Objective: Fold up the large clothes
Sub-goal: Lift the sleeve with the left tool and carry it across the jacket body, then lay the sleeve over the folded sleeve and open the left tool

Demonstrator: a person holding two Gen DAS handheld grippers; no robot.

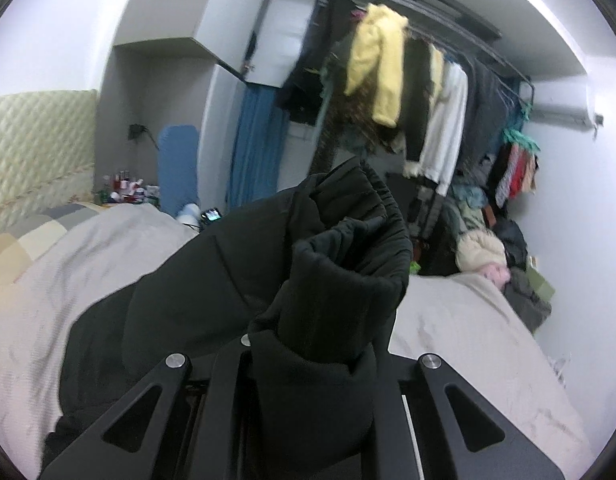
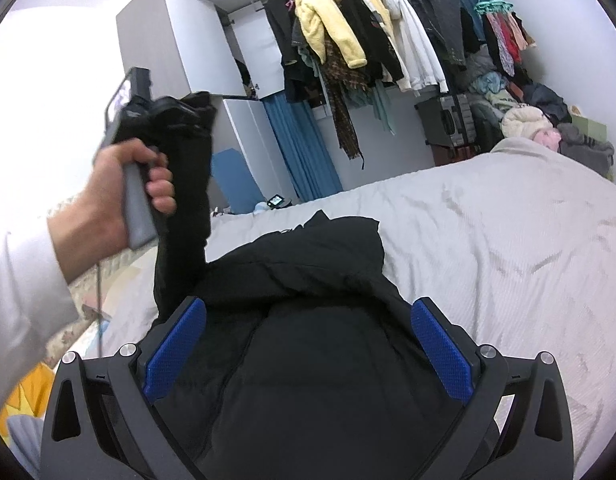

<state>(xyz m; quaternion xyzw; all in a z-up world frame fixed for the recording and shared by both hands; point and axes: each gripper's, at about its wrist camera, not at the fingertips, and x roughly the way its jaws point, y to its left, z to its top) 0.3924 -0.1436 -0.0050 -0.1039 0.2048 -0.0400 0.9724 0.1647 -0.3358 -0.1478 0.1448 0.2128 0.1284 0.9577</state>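
Note:
A large black padded jacket [image 2: 308, 264] lies on a bed with a grey-beige cover [image 2: 488, 240]. My left gripper [image 1: 308, 344] is shut on the jacket's sleeve cuff [image 1: 348, 264] and holds it up above the bed; the cloth hides its fingertips. In the right wrist view the left gripper [image 2: 163, 116] is raised at the left, held by a hand, with the sleeve [image 2: 187, 200] hanging from it. My right gripper [image 2: 308, 344] is open, its blue pads [image 2: 175, 352] standing on either side of the jacket's body.
A rack of hanging clothes [image 2: 368, 40] with a yellow fleece [image 1: 376, 60] stands behind the bed. A clothes pile [image 2: 548, 120] and a suitcase [image 2: 448, 120] are at right. White wardrobe, blue curtain [image 2: 303, 148] and small bottles [image 1: 125, 190] lie beyond the bed.

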